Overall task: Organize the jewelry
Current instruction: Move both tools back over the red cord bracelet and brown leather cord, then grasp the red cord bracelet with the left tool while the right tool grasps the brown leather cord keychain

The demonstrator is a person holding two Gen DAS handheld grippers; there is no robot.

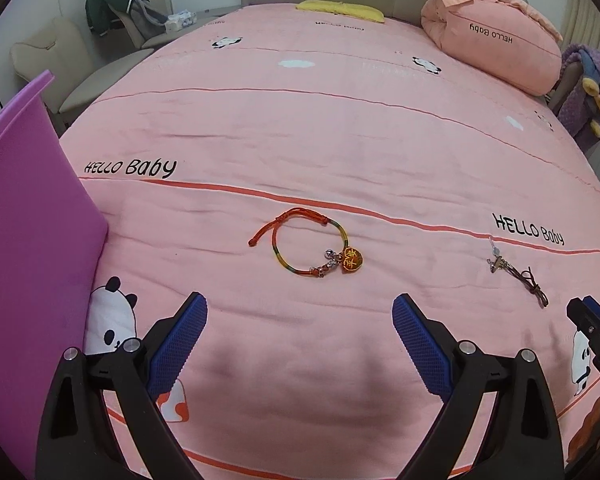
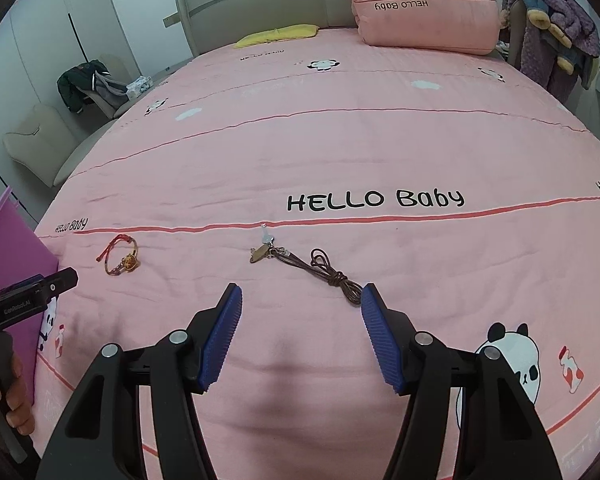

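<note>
Purple board (image 1: pixel 32 216) stood upright at far left, at bed edge, tilted slightly

Chairs (image 1: pixel 60 72) beyond it beside the bed, dark jacket (image 1: pixel 112 4) draped over one

Left tongs (image 1: pixel 300 312) pointed down over pink bedspread (image 1: pixel 300 128), jaws spread wide, blue pads (image 1: pixel 176 344) apart, nothing between them, not touching the bed

Red-and-multicolour cord bracelet (image 1: pixel 308 248) lay flat on bedspread just ahead of left tongs, gold heart charm (image 1: pixel 352 262) and small silver beads at its right side, loose red tail ends off to its left

Printed "HELLO Baby" lettering and red stripe ran behind the bracelet

Brown cord necklace (image 2: pixel 320 270) lay further right on the bedspread, well apart from bracelet, brass pendant (image 2: pixel 260 254) and small clear charm at its left end, knotted cord bunched at its right end

Right tongs (image 2: pixel 302 308) hovered just short of necklace, jaws about half open, empty, cord knot near right pad's tip, contact not clear

In right wrist view, hand (image 2: pixel 14 392) gripping the left tool's handle seen at lower left

Panda prints on bedspread near both tongs

Yellow pillow (image 1: pixel 340 10) and folded pink quilt (image 1: pixel 496 40) at head of bed, purple blanket (image 2: pixel 556 20) over a chair at far right
</note>
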